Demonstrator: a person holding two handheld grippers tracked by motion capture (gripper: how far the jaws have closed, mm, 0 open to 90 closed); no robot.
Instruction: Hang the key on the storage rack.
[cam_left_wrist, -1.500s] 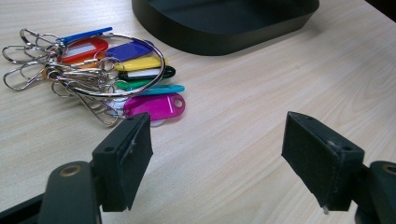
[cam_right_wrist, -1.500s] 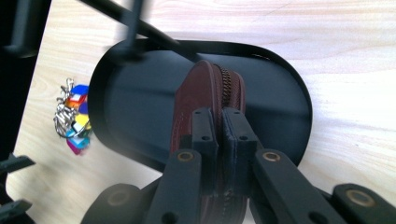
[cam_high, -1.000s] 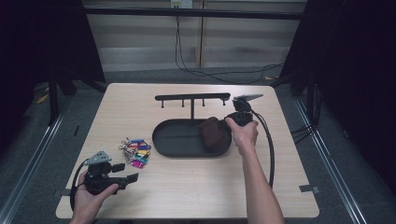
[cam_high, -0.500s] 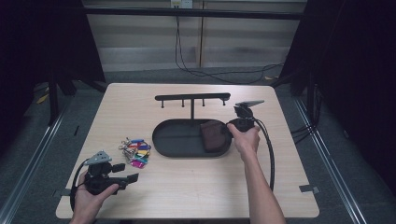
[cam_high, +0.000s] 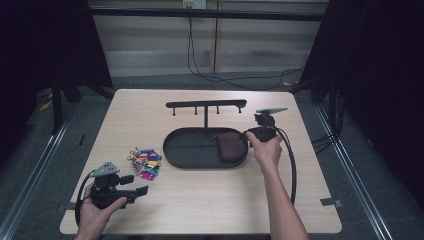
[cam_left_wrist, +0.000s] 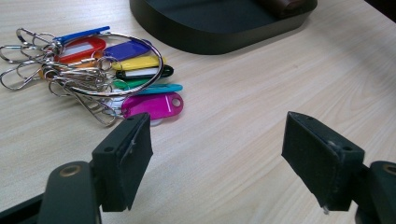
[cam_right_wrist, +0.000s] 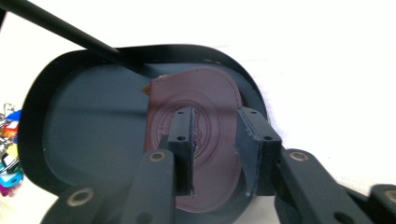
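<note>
two grippers: you're hovering the right gripper (cam_right_wrist: 215, 149), jaws parted and empty, above the brown pouch (cam_right_wrist: 201, 140) lying in the black tray (cam_high: 175, 150); the left gripper (cam_left_wrist: 217, 158) is gaping toward the keys (cam_left_wrist: 93, 70), ready.

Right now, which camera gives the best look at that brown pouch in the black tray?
The right gripper view: the brown pouch lies close and large in the black tray, its stamped round emblem visible. The high view shows the pouch small at the tray's right end; the left gripper view catches just a sliver.
</note>
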